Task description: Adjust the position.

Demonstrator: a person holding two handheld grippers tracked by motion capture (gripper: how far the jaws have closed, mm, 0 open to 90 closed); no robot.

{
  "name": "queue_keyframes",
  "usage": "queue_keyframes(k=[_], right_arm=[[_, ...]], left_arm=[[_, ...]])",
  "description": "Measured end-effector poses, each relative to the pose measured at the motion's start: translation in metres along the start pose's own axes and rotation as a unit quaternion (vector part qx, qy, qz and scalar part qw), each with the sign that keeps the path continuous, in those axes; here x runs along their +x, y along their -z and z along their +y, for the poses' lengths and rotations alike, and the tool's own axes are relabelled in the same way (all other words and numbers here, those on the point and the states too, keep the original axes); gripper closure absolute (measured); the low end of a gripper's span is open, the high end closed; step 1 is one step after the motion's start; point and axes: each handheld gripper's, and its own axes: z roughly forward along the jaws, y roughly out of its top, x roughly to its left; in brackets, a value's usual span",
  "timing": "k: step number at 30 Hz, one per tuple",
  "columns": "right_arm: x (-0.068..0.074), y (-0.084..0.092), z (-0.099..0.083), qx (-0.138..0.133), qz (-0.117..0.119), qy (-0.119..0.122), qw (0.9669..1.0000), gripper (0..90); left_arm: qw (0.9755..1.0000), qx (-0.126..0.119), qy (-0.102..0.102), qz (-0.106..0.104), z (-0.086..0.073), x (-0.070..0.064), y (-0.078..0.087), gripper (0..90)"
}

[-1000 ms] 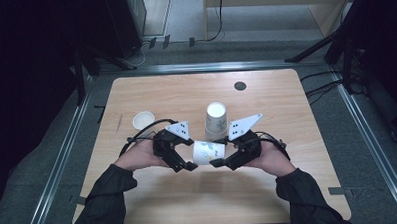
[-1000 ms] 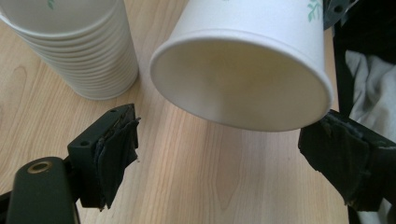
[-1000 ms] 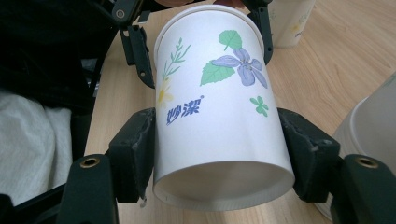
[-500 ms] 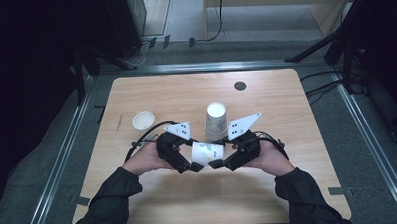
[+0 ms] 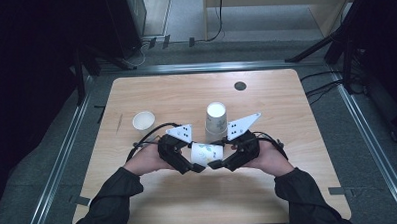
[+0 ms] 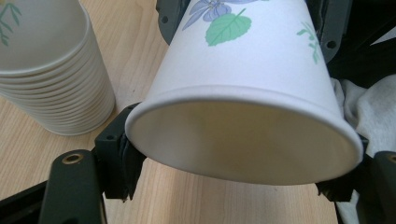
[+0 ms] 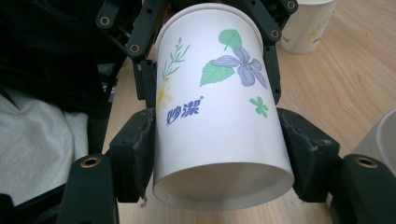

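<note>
Paper cup [image 5: 206, 153], flower-printed, lying sideways above the table [image 5: 299, 188] near its front middle, clamped at both ends: wide rim between left gripper [image 6: 233, 186] jaws, narrow base between right gripper [image 7: 219, 154] jaws. Just behind, upside-down stack of cups [image 5: 216, 122]. Farther left, single upright cup [image 5: 143, 120].

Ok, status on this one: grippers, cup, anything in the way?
Left gripper and right gripper both shut on the paper cup, held sideways. Cup stack close behind. One loose cup far left.
</note>
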Motion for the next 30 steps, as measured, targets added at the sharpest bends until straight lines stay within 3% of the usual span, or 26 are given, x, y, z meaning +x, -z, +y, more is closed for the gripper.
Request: queue_keyframes(k=[11, 23, 30], right_arm=[[0.0010, 0.0001, 0.0009, -0.002, -0.004, 0.003, 1.0000, 34.2], [0.0015, -0.0013, 0.0007, 0.002, 0.001, 0.005, 1.0000, 34.2], [0.0014, -0.0019, 0.0004, 0.008, 0.001, 0.005, 1.0000, 34.6]], left_arm=[[1.0000, -0.006, -0.004, 0.002, -0.0005, -0.0002, 0.0020, 24.4], [0.9996, -0.013, 0.016, -0.018, 0.0004, 0.0024, 0.0031, 20.2], [0.9998, -0.014, 0.005, -0.013, 0.0004, 0.0015, 0.0041, 23.0]])
